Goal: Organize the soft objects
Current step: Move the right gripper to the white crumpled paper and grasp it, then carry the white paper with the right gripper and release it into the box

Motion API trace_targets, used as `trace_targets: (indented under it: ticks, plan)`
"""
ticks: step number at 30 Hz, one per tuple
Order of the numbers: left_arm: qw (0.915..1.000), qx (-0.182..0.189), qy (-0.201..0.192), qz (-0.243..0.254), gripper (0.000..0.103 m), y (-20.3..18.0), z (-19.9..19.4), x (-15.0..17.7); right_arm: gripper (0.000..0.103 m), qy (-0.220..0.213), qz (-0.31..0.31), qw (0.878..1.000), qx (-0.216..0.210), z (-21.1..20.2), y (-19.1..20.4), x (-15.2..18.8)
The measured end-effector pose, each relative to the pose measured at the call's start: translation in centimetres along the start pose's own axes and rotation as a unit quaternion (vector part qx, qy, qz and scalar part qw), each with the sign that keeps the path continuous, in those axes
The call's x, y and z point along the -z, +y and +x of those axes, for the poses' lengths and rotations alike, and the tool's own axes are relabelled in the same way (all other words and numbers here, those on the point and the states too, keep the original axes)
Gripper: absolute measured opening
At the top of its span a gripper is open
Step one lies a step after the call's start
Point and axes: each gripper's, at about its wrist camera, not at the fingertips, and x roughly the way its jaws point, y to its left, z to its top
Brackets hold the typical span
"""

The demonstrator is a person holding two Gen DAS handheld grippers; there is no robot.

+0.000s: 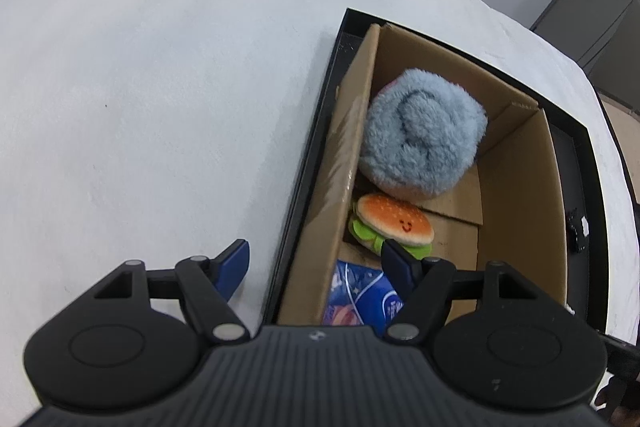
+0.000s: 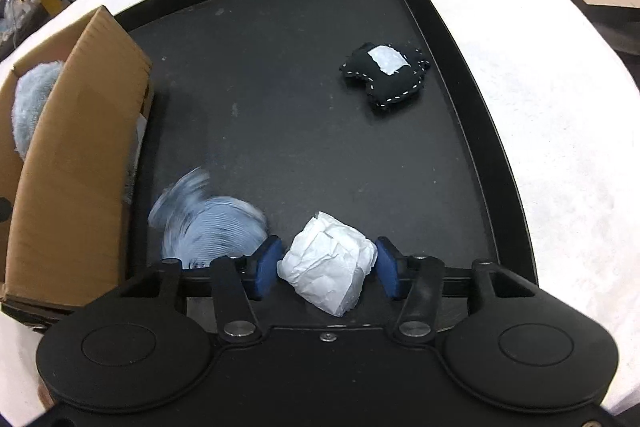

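In the right wrist view my right gripper (image 2: 328, 255) is shut on a crumpled white paper wad (image 2: 326, 273), a blue pad pressing each side, low over the black tray (image 2: 280, 87). A blurred blue striped soft thing (image 2: 212, 227) lies just left of it. A black plush with a white patch (image 2: 384, 73) rests at the tray's far right. In the left wrist view my left gripper (image 1: 316, 251) stands open, holding nothing, above the near left wall of the cardboard box (image 1: 344, 163). That box holds a fluffy blue plush (image 1: 420, 135), a burger plush (image 1: 394, 223) and a blue packet (image 1: 364, 295).
The cardboard box (image 2: 76, 163) stands at the tray's left end. The black tray (image 1: 316, 131) sits on a white cloth-covered table (image 1: 140, 87). Beyond the table are shoes on the floor, an orange box and grey cabinets.
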Motion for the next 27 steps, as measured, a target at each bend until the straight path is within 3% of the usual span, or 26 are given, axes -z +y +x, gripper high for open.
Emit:
trace_targets:
  ticks: [17,27]
  plan:
    - [0.9999,0.015,-0.001,-0.004,0.071,0.8,-0.5,0.2,0.049,-0.058,0.011,0.998,-0.015,-5.2,-0.1,-1.7]
    - [0.9996,0.026,0.002,-0.012,0.071,1.9,-0.4,0.0,0.049,-0.102,-0.001,0.994,-0.025,-7.2,2.2,-3.8]
